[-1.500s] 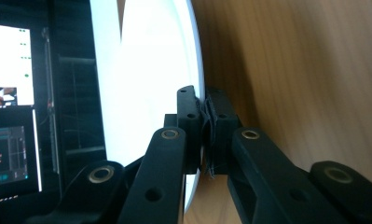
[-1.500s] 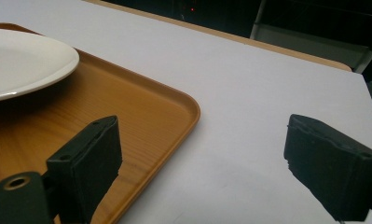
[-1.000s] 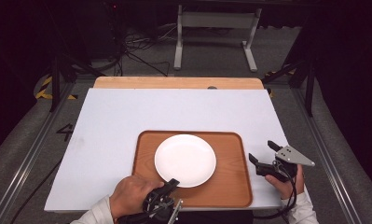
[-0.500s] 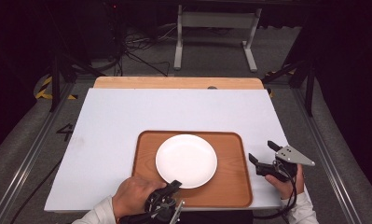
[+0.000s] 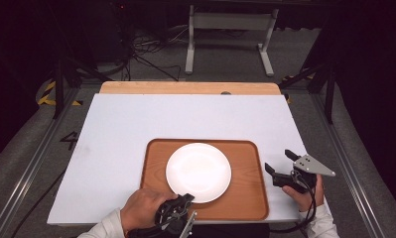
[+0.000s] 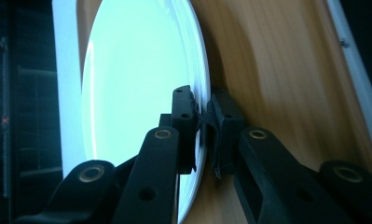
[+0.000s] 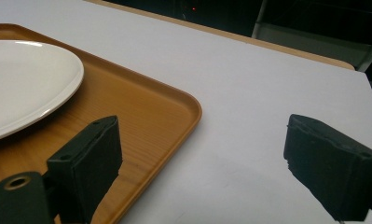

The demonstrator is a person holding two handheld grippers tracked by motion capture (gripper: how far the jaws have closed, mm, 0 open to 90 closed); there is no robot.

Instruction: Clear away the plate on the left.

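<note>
**Left gripper pinches the plate's near rim; right gripper waits open beside the tray**

A white plate [image 5: 198,172] lies flat in the middle of a wooden tray [image 5: 247,153], which sits on the near half of a white table [image 5: 136,129], close to the person's edge. Beyond the white surface a strip of bare wood [image 5: 185,88] runs along the far side.

The left gripper [image 5: 184,199], held in the person's left hand [image 5: 142,210], reaches in from the bottom of the high view and meets the plate at its near rim. In the left gripper view the two black jaws stand almost together with the thin rim of the plate [image 6: 141,79] between them — one pad lies over the plate's top face, the other under the rim on the tray [image 6: 286,84] side. The jaws have just been opening slightly, yet the pads look to be pressed against the rim on both sides.

The right gripper [image 5: 281,167], in the right hand [image 5: 304,191], hovers just off the tray's right edge, above the white table. Its jaws are spread wide — nothing sits between them. In the right gripper view one pad hangs over the tray's corner [image 7: 174,112] and the other over the bare table [image 7: 267,93], with the plate [image 7: 25,79] off to the left, well apart from both.
</note>
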